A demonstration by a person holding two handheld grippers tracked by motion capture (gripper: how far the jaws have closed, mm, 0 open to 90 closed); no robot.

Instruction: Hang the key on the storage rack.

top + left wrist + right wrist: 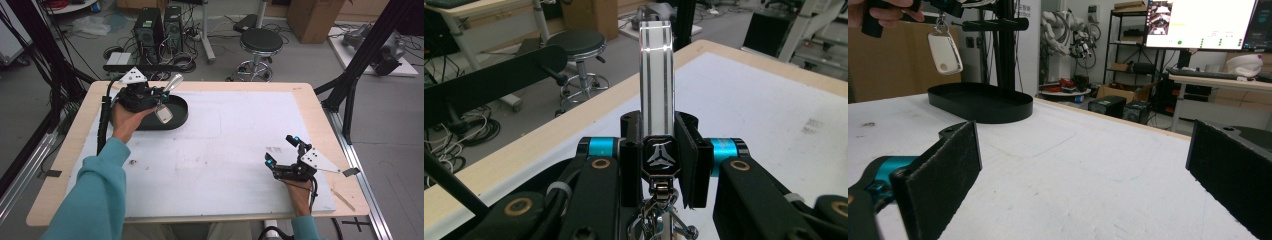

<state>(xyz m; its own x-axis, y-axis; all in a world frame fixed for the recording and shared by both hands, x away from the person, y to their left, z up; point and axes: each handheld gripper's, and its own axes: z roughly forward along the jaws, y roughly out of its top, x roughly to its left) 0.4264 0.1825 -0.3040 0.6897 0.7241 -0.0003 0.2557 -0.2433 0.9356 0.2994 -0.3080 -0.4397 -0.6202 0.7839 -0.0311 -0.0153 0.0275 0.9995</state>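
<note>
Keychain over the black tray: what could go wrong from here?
The left gripper clamps the keychain only at its lower end, so the silver bar could pivot or slip. The white tag dangles freely on its ring above the black tray; if it swings, it might catch the rim or land outside on release. The right gripper stands open far across the table, too distant to steady anything.

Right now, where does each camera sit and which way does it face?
High view: above the person's side, looking forward and down on the table; both forearms, left gripper over the tray, right gripper open near the right edge.
Left gripper view: rides the left gripper, shut on the key fob, facing the stool.
Right gripper view: rides the right gripper, low over the table, facing the tray.
Shared: high and right views both show tray and tag.
</note>
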